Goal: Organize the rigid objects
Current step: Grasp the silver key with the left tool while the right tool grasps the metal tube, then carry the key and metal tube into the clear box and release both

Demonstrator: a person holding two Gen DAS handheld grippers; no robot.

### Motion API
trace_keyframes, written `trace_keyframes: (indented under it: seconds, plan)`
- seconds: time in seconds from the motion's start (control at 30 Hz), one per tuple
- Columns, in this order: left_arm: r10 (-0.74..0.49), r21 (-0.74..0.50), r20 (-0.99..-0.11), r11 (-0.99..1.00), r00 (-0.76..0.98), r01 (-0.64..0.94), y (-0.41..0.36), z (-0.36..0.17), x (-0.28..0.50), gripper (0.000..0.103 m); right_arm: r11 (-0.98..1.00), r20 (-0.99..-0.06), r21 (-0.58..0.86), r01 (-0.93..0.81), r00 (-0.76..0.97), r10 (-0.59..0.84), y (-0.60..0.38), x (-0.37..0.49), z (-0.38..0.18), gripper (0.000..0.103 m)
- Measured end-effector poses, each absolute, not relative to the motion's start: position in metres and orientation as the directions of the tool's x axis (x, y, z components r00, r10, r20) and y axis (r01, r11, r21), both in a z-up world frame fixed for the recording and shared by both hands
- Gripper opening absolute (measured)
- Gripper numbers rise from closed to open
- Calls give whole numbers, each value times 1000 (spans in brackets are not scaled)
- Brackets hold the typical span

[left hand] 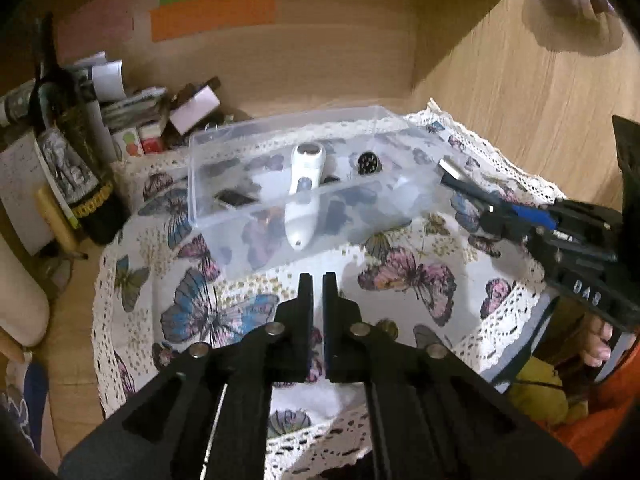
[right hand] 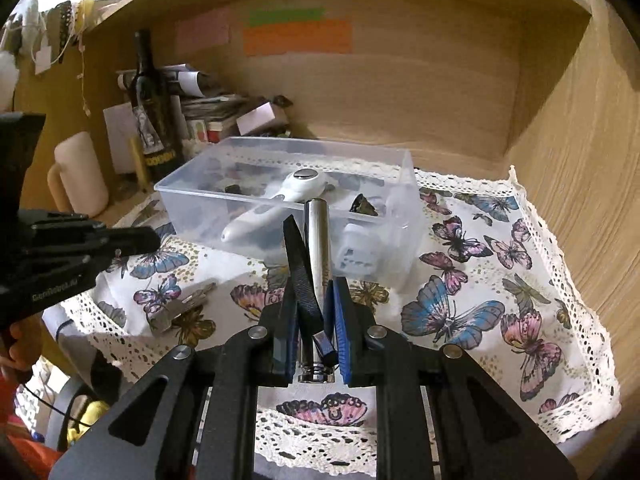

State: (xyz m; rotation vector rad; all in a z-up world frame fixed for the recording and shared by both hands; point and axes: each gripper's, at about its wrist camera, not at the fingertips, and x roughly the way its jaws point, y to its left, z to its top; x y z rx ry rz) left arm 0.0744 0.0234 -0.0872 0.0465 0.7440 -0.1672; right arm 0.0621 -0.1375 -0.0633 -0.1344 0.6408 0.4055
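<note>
Right gripper (right hand: 311,312) pinched a steel tool (right hand: 317,240), apparently nail clippers, long axis pointing at the clear bin (right hand: 408,200); left gripper (left hand: 318,292) nearly closed, empty; bottle (right hand: 150,108) behind.

A wooden alcove (right hand: 400,92) with a shelf overhead encloses the bench, which a butterfly-print lace cloth (right hand: 480,280) covers; coloured paper strips (right hand: 298,36) stick at 12 o'clock.

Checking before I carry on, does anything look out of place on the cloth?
A bunch of keys lies loose on the butterfly cloth, outside the clear bin that holds the other items. Nothing looks spilled or damaged.
</note>
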Motion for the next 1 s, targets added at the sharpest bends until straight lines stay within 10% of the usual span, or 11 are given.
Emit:
trace_keyframes:
  seconds: [0.2,0.33,0.4,1.0]
  plan:
    - [-161,-45,-756,980,635,195,18,-119,69,52,914,-615,31,-404,714,336,-143,66,-66,14]
    - [-142,-21,-768,980,625,198,10,-136,73,46,912,-618,38,-407,708,342,-142,67,-69,14]
    - [-130,7,-757,978,640,207,3,-136,74,24,912,-619,35,-408,708,340,-141,66,-70,14]
    - [-93,17,-633,991,768,134,20,-74,61,23,911,-545,11,-413,761,352,-146,75,-42,14]
